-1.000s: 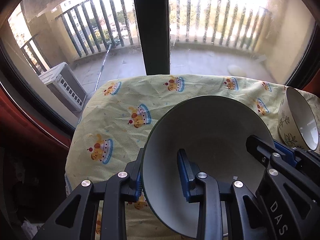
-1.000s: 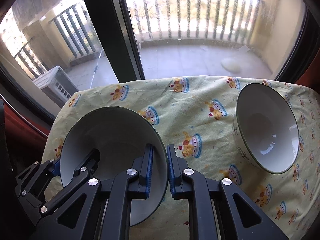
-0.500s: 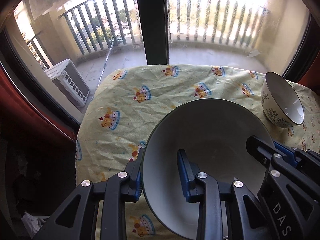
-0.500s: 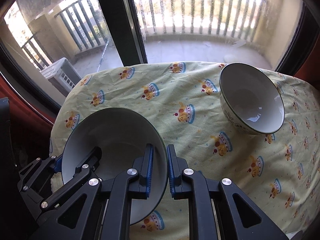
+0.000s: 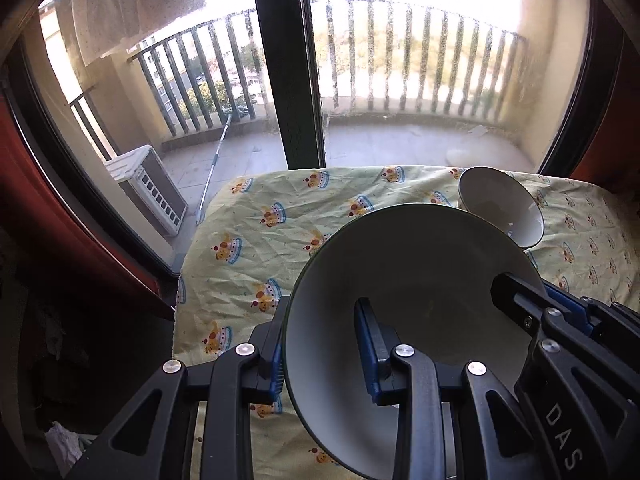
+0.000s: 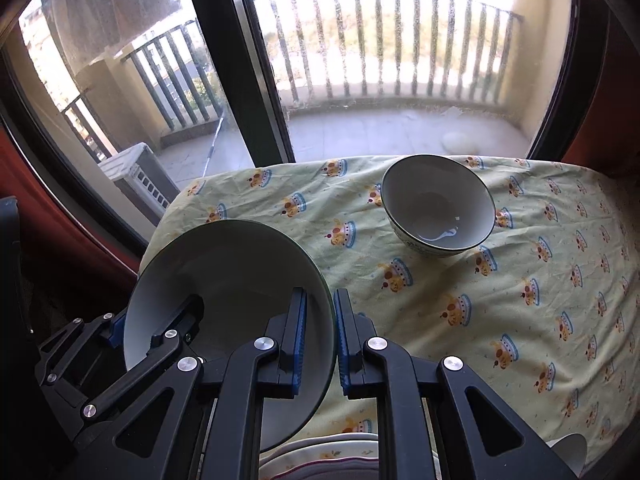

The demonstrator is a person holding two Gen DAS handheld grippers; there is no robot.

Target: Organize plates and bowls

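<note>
Right wrist view: both grippers [image 6: 320,332] pinch the large bowl's [image 6: 224,264] rim.

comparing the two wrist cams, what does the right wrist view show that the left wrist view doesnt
Only the right wrist view shows the stack of white plates at the bottom edge, under the grippers.

Only the left wrist view shows the "DAS" lettering on the right gripper's body.

Both show the large dark-rimmed grey bowl pinched at opposite rims by the left gripper and the right one, and the small patterned white bowl on the yellow crown-print cloth.
</note>
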